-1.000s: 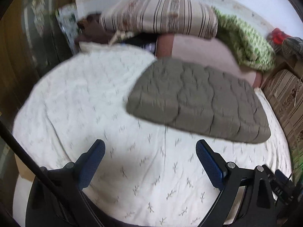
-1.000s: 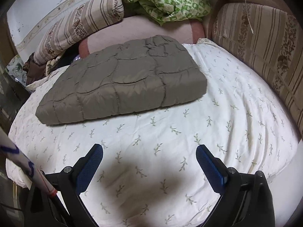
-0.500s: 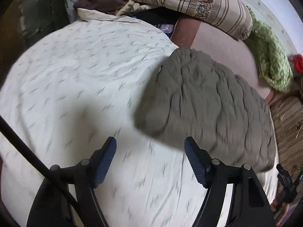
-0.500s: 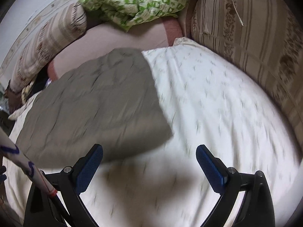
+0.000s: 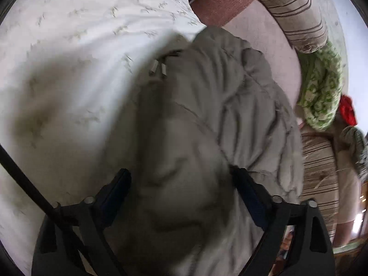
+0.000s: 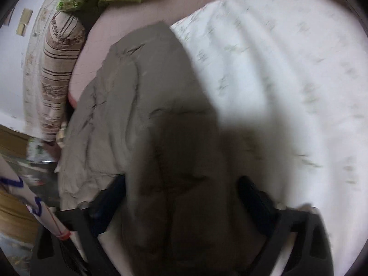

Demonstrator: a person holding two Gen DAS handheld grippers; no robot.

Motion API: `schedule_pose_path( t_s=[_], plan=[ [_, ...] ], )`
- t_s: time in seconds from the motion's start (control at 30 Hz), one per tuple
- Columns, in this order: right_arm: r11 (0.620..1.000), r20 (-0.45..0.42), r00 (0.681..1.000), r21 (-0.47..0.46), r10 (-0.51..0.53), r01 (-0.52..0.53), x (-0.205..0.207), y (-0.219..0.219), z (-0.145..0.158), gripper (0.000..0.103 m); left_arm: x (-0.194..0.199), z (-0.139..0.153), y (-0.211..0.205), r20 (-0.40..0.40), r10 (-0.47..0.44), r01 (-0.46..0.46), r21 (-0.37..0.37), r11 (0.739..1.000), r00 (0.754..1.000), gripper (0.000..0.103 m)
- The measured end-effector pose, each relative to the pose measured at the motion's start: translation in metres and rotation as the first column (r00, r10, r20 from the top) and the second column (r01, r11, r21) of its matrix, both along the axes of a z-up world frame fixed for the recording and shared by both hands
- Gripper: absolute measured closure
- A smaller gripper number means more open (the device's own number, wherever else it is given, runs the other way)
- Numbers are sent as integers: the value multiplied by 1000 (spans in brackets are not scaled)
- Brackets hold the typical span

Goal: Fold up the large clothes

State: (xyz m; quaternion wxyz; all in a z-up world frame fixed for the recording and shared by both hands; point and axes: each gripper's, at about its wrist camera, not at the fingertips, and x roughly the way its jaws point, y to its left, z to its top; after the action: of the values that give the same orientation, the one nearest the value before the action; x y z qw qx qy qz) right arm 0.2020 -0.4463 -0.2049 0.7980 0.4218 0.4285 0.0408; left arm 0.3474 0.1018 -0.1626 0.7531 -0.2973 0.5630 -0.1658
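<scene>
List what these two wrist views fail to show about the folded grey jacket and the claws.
- Left wrist view: grey jacket fills the left claw; blur and shadow hide whether the pads press it.
- Right wrist view: right claw straddles the jacket; motion blur hides pad contact.
- Both views: the jacket's near edge is cut off by the frame bottom.
- Jaws have just been closing.

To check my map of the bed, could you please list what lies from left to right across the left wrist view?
White leaf-print bedsheet → grey quilted padded garment → green-and-white patterned blanket → red cloth item.
</scene>
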Motion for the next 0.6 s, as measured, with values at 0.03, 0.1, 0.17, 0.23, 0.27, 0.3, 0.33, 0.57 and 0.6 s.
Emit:
schedule_pose_path(
  t_s=[0.03, 0.1, 0.17, 0.23, 0.27, 0.3, 0.33, 0.57, 0.6],
  plan=[
    [999, 5, 1000, 50, 3, -3, 0, 1, -1, 34, -6, 8, -3, 16, 4, -4, 18, 1000, 1000, 35],
    [997, 14, 1000, 73, 5, -6, -6, 4, 5, 51, -21, 29, -12, 68, -35, 28, 97, 995, 997, 43],
    [997, 49, 999, 76, 20, -24, -21, 7, 16, 57, -37, 44, -16, 93, -63, 47, 164, 985, 994, 43],
    [996, 74, 997, 80, 29, -35, -39, 9, 22, 57, -43, 43, -14, 77, -47, 31, 193, 981, 996, 41],
    [997, 63, 998, 70, 26, -31, -43, 10, 19, 53, -43, 41, -15, 81, -38, 19, 215, 976, 996, 39],
    [999, 41, 999, 36, 14, -15, -45, 12, 16, 42, -41, 41, -16, 87, -35, 14, 227, 974, 996, 37],
    [1000, 24, 1000, 0, -8, 8, -45, 13, 14, 35, -41, 43, -18, 96, -29, 5, 246, 969, 995, 37],
    [960, 99, 972, -164, -212, 226, -73, 11, 69, 16, -84, 94, -32, 235, -47, -51, 395, 917, 971, 37],
    [953, 114, 968, -186, -222, 241, -80, 12, 78, 16, -93, 101, -29, 262, -41, -76, 422, 903, 964, 37]
  ],
)
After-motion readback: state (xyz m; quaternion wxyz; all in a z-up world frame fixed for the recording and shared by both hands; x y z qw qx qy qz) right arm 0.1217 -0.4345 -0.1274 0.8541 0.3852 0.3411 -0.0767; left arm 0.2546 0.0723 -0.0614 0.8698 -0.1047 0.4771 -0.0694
